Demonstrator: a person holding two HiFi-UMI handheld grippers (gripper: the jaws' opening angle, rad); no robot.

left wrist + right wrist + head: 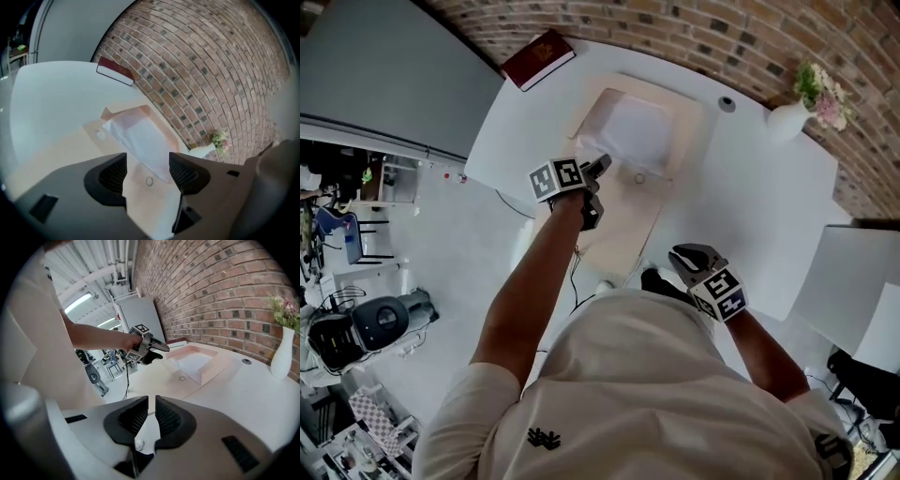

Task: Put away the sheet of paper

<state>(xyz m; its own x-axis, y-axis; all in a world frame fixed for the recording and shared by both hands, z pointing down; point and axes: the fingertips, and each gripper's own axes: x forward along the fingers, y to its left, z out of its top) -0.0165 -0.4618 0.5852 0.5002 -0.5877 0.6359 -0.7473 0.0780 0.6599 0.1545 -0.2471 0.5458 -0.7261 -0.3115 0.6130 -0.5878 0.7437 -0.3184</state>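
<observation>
- A white round-cornered table (750, 206) stands against a brick wall (211, 61).
- A dark red book (538, 58) lies at its far left corner.
- A white vase (787, 120) with pale flowers (820, 92) stands at the far right by the wall. A small grey round fitting (727, 104) sits on the tabletop near it.
- A grey panel (375, 66) stands left of the table. Below it the floor holds cluttered equipment that is too small to name.
- A large beige envelope (619, 225) lies open in the middle of the table, with its mouth toward the wall and a round closure button (149, 181) on its face.
- The sheet of paper (633, 131) lies at the far end of the envelope. It is white and slightly rumpled, and beige edges show along its sides. I cannot tell whether it is partly tucked inside.
- The left gripper (598, 169) is held above the envelope's left edge, just beside the near left corner of the sheet.
- In the left gripper view its jaws stand apart with nothing between the pads. The sheet and the button show through the gap, lower down, and the jaws do not touch them.
- The right gripper (684, 255) is close to the person's body at the near edge of the table, well apart from the sheet.
- In the right gripper view its jaws are drawn close with a narrow slit between them, and they hold nothing.
- Nothing lies between the left gripper and the sheet.
</observation>
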